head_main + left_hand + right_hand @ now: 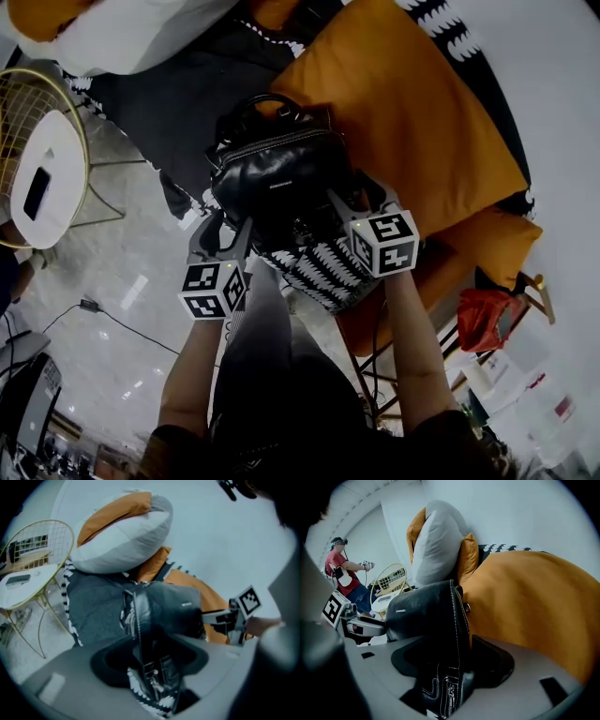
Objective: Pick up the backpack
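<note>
The grasping step is in hand: the left tool [230, 236] and right tool [358, 202] both stand wide, each with a side of the black backpack [281, 178] between its jaws, seemingly unpressed, so the next move calls for closing both and lifting together.

Grey left tool [228, 234] and right tool [349, 208] carry black-marked white cubes [214, 289] [384, 242].
</note>
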`<state>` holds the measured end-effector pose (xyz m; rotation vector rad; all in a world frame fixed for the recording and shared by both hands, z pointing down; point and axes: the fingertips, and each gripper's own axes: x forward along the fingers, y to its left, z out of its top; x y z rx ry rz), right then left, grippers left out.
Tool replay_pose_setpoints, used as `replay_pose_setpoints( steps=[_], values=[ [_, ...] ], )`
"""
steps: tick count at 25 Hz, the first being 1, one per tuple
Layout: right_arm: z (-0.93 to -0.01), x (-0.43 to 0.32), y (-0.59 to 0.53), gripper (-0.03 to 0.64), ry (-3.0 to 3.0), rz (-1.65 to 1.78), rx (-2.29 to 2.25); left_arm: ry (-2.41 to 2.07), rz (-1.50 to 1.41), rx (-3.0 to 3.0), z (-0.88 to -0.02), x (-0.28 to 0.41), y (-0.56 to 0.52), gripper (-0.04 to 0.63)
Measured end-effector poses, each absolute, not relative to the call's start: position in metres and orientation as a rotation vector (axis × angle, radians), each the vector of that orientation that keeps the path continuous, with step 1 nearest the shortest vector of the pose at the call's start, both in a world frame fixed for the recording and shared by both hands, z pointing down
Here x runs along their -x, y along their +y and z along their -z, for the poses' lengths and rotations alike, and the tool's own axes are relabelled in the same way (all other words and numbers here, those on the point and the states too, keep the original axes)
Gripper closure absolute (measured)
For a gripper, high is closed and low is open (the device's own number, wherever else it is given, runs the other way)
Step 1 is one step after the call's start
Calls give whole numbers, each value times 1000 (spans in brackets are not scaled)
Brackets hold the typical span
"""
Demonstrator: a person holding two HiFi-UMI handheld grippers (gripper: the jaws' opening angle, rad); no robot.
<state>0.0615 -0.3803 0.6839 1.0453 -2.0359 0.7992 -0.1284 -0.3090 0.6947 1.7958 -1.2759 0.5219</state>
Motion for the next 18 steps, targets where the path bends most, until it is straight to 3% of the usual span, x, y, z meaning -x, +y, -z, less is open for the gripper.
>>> replay_pose_setpoints(
  steps=[10, 18],
  values=[
    [-696, -53, -387, 392, -2047, -844, -989, -1275, -511, -1772, -714, 127, -326, 372],
    [-689, -45, -379, 480, -2040, -828, -995, -1242, -501, -1731, -719, 129, -327, 423]
  ],
)
